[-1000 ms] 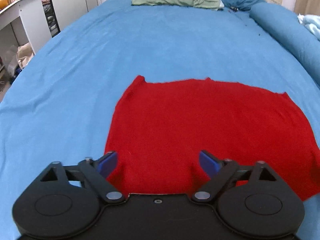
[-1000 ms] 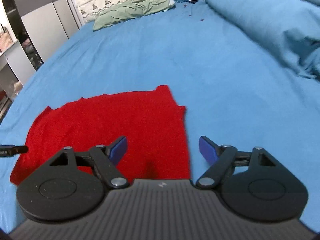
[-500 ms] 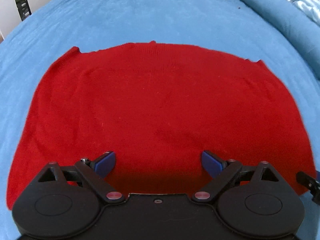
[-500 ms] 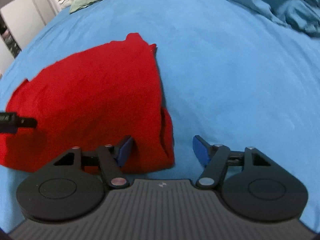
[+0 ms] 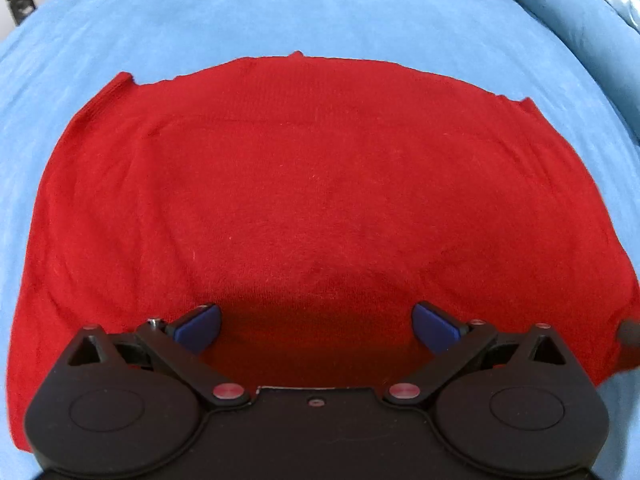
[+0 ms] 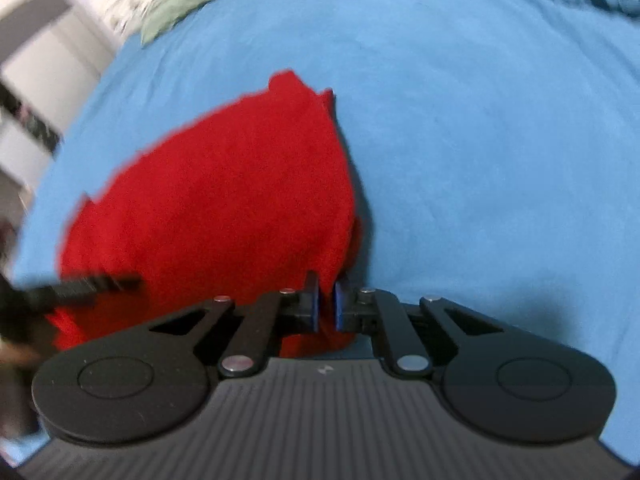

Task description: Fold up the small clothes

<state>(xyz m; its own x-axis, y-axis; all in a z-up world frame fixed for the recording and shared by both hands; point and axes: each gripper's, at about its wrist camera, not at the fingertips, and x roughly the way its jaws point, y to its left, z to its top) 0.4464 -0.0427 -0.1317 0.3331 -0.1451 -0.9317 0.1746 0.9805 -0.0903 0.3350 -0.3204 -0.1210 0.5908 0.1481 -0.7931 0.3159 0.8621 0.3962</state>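
Right tool (image 6: 327, 306) pinches the red garment's (image 6: 224, 208) near edge; left tool (image 5: 316, 322) hangs spread above it.

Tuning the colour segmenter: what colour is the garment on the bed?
Solid red garment, no pattern, on a blue bedsheet. Left wrist view shows it best.

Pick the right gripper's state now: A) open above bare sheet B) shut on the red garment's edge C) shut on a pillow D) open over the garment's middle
B: in the right wrist view the right gripper has its blue pads nearly together with the red garment edge pinched between them.
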